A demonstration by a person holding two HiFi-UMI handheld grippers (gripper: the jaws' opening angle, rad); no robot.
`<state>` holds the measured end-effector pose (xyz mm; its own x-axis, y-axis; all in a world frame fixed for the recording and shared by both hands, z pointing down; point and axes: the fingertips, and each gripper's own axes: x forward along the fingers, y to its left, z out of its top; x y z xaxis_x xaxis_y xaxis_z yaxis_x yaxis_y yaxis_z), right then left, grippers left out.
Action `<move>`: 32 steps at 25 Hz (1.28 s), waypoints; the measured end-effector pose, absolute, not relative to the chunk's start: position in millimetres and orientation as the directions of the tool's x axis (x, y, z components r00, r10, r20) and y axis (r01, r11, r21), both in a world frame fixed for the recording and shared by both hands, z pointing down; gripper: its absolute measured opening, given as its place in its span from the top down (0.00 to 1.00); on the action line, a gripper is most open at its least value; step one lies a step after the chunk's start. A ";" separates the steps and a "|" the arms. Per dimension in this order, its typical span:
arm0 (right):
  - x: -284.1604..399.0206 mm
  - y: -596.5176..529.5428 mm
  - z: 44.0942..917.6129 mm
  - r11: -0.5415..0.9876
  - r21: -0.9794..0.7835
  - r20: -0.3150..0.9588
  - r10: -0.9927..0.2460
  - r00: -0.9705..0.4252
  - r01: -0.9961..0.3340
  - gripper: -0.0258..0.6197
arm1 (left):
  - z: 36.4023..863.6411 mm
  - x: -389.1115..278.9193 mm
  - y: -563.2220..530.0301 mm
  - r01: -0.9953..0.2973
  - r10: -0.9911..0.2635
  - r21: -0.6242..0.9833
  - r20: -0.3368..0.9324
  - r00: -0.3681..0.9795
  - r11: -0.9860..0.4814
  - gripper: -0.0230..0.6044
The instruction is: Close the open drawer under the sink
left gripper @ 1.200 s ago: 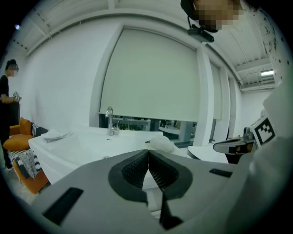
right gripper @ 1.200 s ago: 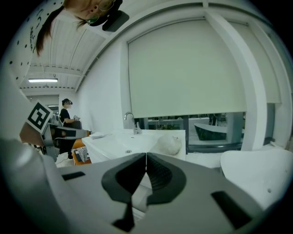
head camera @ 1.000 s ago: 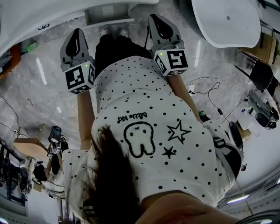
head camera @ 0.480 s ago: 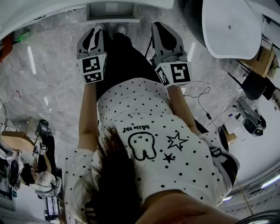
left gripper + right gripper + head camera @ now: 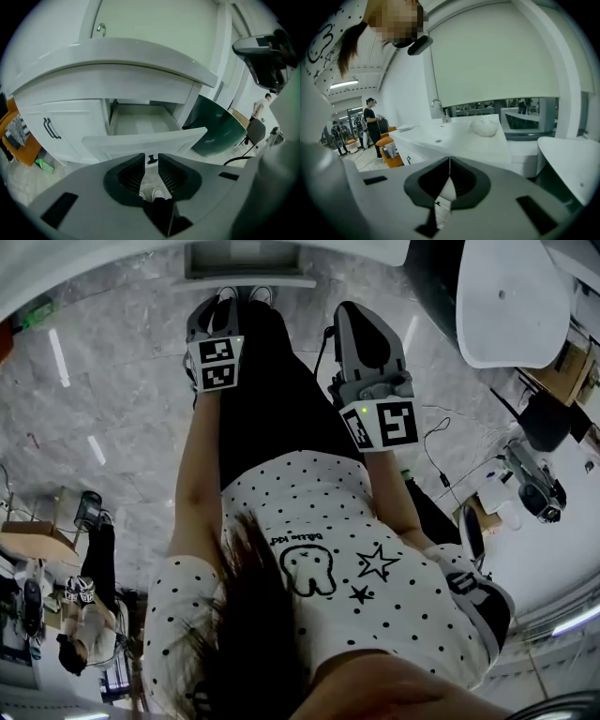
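The white drawer (image 5: 140,123) under the sink counter (image 5: 117,56) stands pulled out, its front panel (image 5: 145,140) facing me with a small dark handle (image 5: 151,159) low in the middle. My left gripper (image 5: 151,165) points down at that panel, just short of it. Its jaws are opening, with a narrow gap and nothing between them. In the head view the drawer (image 5: 246,263) lies at the top edge, the left gripper (image 5: 216,310) just below it, and the right gripper (image 5: 364,322) further back to the right. The right gripper (image 5: 449,161) is shut on nothing and faces the sink top.
A cabinet door with a dark handle (image 5: 51,129) sits left of the drawer. An orange stool (image 5: 18,136) and a green item (image 5: 44,165) are on the floor at left, a dark green tub (image 5: 220,129) at right. Cables (image 5: 441,442) cross the floor. My feet (image 5: 242,296) stand before the drawer.
The left gripper has dropped down and in toward the drawer, and its jaws have parted. The right gripper has sunk a little and stays shut.
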<state>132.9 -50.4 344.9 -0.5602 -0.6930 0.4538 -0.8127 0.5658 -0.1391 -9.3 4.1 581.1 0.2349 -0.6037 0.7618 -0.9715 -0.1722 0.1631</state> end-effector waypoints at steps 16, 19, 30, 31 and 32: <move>123.4 -4.5 448.3 0.442 -0.178 0.566 -0.685 -0.459 -0.879 0.94 | 705.6 18.6 0.3 -0.947 -0.597 0.261 0.736 0.319 -0.186 0.72; 118.4 -1.4 452.5 0.434 -0.181 0.576 -0.681 -0.452 -0.883 0.94 | 709.9 17.4 -2.4 -0.949 -0.604 0.250 0.733 0.314 -0.191 0.72; 120.2 -1.2 451.7 0.424 -0.203 0.590 -0.666 -0.456 -0.883 0.94 | 710.0 26.5 -17.7 -0.964 -0.603 0.238 0.753 0.263 -0.122 0.73; 121.5 -1.2 451.2 0.420 -0.204 0.591 -0.667 -0.454 -0.884 0.94 | 709.0 27.4 -17.7 -0.964 -0.604 0.236 0.753 0.260 -0.121 0.74; 122.1 -1.5 451.1 0.417 -0.204 0.592 -0.668 -0.451 -0.886 0.94 | 708.2 27.6 -18.2 -0.965 -0.605 0.235 0.753 0.259 -0.121 0.74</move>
<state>122.1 -1.5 451.1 -0.4509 -0.6678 0.5922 -0.8857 0.4170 -0.2042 27.6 -18.2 708.2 0.2592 -0.6052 0.7527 -0.9645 -0.1213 0.2345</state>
